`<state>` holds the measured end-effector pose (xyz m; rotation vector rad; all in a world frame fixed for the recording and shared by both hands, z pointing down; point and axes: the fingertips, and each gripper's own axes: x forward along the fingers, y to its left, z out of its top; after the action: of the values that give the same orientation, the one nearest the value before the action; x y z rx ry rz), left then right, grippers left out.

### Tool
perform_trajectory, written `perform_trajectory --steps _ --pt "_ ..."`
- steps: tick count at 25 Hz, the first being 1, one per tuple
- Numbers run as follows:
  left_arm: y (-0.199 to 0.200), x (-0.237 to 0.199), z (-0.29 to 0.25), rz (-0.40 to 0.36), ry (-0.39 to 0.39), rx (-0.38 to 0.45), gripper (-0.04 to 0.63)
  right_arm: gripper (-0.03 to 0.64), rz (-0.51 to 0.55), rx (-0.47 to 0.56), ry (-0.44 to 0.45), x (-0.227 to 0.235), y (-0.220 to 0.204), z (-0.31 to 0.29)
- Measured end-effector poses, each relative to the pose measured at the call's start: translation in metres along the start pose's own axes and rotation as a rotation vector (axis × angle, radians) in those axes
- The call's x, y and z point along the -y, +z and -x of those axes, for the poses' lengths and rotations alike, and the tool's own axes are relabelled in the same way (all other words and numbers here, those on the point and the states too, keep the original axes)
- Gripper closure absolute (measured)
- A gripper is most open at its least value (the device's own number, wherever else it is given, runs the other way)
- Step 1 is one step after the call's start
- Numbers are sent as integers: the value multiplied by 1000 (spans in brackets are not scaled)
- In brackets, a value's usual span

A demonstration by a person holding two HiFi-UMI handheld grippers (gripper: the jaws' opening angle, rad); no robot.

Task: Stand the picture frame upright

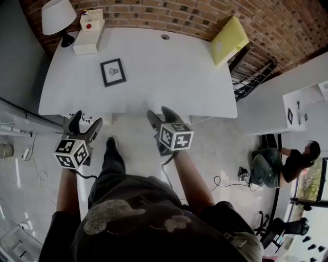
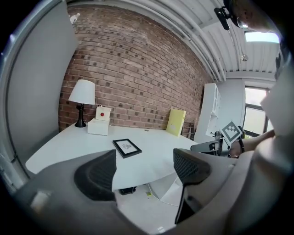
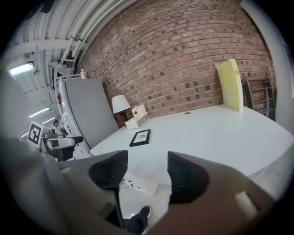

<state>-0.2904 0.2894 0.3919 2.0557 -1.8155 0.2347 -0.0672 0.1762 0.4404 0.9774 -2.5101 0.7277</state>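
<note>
- The picture frame (image 1: 113, 72) lies flat on its back on the white table (image 1: 169, 87), in the left half of the top, its black border around a white mat with a small dark print.
- Nothing touches the frame; bare tabletop surrounds it on all sides.
- The left gripper (image 1: 87, 120) hangs off the near edge of the table, over the floor and well apart from the frame. Its jaws stand apart with nothing between them; only table and floor show through the gap.
- The right gripper (image 1: 159, 112) is held just beside the middle of the near table edge, also short of the frame. Its jaws are likewise apart and empty.
- Both grippers point toward the table, each with its marker cube facing up.
- At the far left corner stands a lamp (image 1: 57, 18) with a white shade and a dark base.
- Beside the lamp sits a white box (image 1: 88, 38) with a smaller box (image 1: 90, 20) bearing a red dot on top of it.
- A yellow board (image 1: 229, 40) leans against the brick wall (image 1: 179, 13) at the far right of the table.
- Off to the right, well away from the table, a person (image 1: 287, 164) crouches on the floor.
</note>
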Motion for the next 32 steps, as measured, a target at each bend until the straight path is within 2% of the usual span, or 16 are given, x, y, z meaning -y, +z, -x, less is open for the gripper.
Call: perform_trajectory --steps 5,12,18,25,31,32 --pt "17 -63 -50 15 -57 -37 216 345 -14 -37 -71 -5 25 -68" --pt "29 -122 -100 -7 -138 -96 216 345 -24 -85 -113 -20 50 -154" --pt "29 -160 -135 -32 -192 -144 216 345 -2 -165 -151 -23 53 -215" --pt "33 -188 -161 -6 -210 -158 216 345 18 -281 -142 -24 42 -266" --pt "28 -202 -172 10 -215 -182 216 346 25 -334 -185 -16 33 -291" --pt "28 -204 -173 12 -215 -185 216 379 27 -343 -194 -14 31 -294"
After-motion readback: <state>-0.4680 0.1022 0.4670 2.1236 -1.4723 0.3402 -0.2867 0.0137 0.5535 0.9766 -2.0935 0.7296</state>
